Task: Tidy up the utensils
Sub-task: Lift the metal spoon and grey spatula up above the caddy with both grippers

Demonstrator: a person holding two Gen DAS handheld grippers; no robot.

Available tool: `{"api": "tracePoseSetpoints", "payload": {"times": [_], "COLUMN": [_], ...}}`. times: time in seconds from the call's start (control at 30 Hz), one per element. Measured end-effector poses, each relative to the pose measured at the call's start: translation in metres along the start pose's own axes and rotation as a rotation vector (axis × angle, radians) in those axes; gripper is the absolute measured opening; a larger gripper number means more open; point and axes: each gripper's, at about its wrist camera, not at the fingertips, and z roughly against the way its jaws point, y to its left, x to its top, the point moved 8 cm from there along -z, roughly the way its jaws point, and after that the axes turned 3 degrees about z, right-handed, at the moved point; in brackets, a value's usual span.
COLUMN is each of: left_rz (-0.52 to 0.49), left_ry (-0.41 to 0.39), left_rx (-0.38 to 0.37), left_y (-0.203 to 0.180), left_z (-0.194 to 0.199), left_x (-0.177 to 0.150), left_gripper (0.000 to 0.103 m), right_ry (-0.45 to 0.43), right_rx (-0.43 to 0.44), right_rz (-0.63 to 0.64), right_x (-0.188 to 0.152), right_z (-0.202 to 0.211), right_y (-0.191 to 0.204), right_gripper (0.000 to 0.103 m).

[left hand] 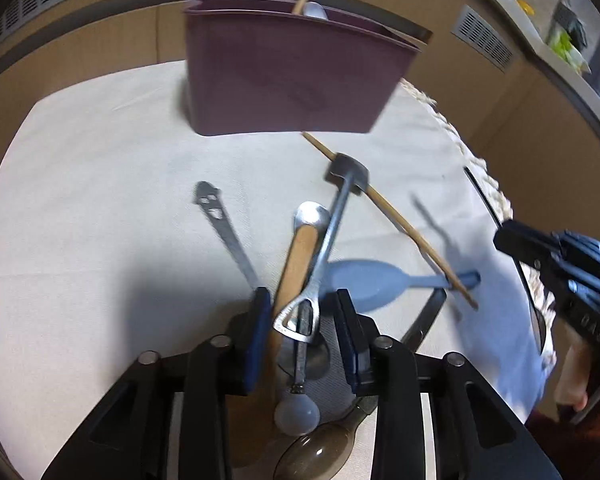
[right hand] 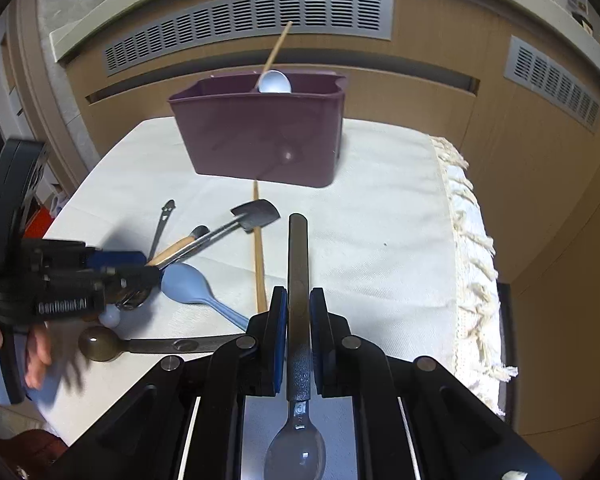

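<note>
The left gripper (left hand: 304, 320) hangs over a tangle of utensils on the table (left hand: 100, 200), its fingers (left hand: 260, 320) spread on either side of two crossed handles: a wooden handle (left hand: 296, 264) and a metal spatula (left hand: 336, 216) lying over it. The pads do not look pressed on either one. That is the main risk: closing here could catch both handles, or only the upper one, and lifting would drag the rest. The spatula's blade rests on a chopstick (left hand: 392, 216) running from 11 o'clock to 4 o'clock, so pulling the spatula could roll the stick toward the table's fringed edge at 3 o'clock. A blue spoon (left hand: 364, 280) lies just beside the right finger and could be nudged. A slotted metal handle (left hand: 220, 224) lies just outside the left finger at 11 o'clock, and a brown spoon (left hand: 316, 452) sits beneath the gripper, partly hidden.

The right gripper (right hand: 298, 312) has its fingers pinching the dark handle of a grey spoon (right hand: 298, 280), bowl toward the camera. The handle is long and held near one end, so it could swivel on the way to the bin (right hand: 260, 136) at 12 o'clock, which already holds a white spoon (right hand: 275, 82) and another chopstick. Both grippers work close together; a collision is possible.
</note>
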Motion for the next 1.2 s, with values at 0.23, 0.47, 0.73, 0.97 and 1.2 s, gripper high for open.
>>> {"api": "tracePoseSetpoints", "payload": {"times": [0.23, 0.47, 0.73, 0.97, 1.2], "left_rz": [-0.039, -0.081, -0.358, -0.373, -0.314], "left_ry": [-0.033, -0.086, 0.08, 0.186, 0.141], "left_rx": [-0.082, -0.035, 0.084, 0.133, 0.074], "left_y": [-0.014, -0.011, -0.049, -0.055, -0.055], "left_z": [0.019, 0.024, -0.043, -0.076, -0.076], "left_x": [-0.004, 0.032, 0.077, 0.088, 0.095], "left_gripper": [0.039, 0.039, 0.039, 0.039, 0.032], "right_ry": [0.005, 0.002, 0.007, 0.016, 0.013], "right_rx": [0.01, 0.014, 0.008, 0.011, 0.031], "right_rz": [-0.013, -0.026, -0.049, -0.062, -0.058], "right_x": [-0.01, -0.009, -0.015, -0.022, -0.017], "right_z": [0.001, -0.002, 0.0, -0.002, -0.007], "right_y": [-0.009, -0.012, -0.021, -0.032, -0.031], "right_gripper": [0.009, 0.009, 0.009, 0.009, 0.009]}}
